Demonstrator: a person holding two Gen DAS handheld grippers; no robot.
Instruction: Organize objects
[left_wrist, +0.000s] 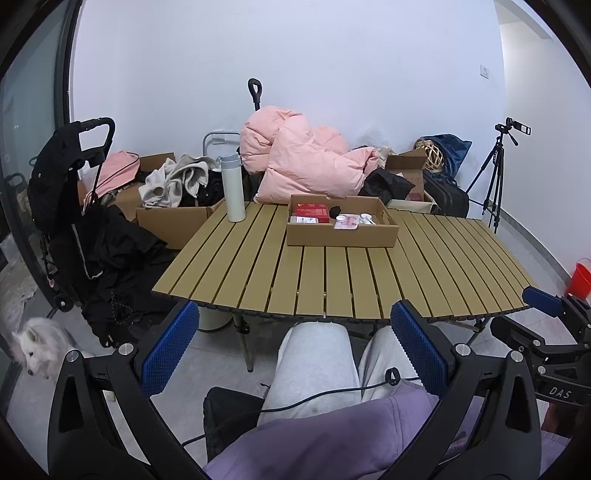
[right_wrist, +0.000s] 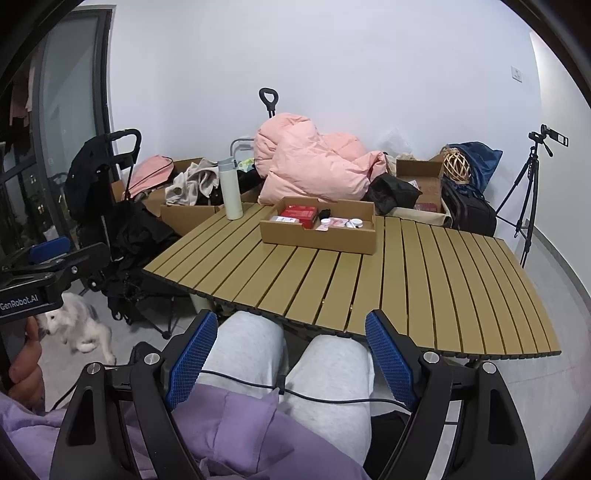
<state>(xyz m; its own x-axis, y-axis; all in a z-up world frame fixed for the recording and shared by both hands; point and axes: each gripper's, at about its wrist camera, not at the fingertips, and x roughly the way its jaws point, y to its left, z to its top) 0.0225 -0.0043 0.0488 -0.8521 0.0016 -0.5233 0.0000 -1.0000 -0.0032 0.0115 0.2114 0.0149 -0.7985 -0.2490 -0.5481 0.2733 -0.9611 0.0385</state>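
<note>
From the left wrist, the left gripper (left_wrist: 293, 352) hung over the person's lap short of the counter (left_wrist: 332, 277), fingers (left_wrist: 170, 350) spread wide and empty, while the cardboard tray (left_wrist: 341, 236) beyond held a red box (left_wrist: 311, 211), small jars and packets, a white flask (left_wrist: 232, 188) standing left of the tray. From the right wrist, the right gripper (right_wrist: 291, 360) likewise waited wide and empty short of the tray (right_wrist: 319, 236); the scene fitted sorting either pending or finished, so any reach would best go in slowly, over the tray's wall.
</note>
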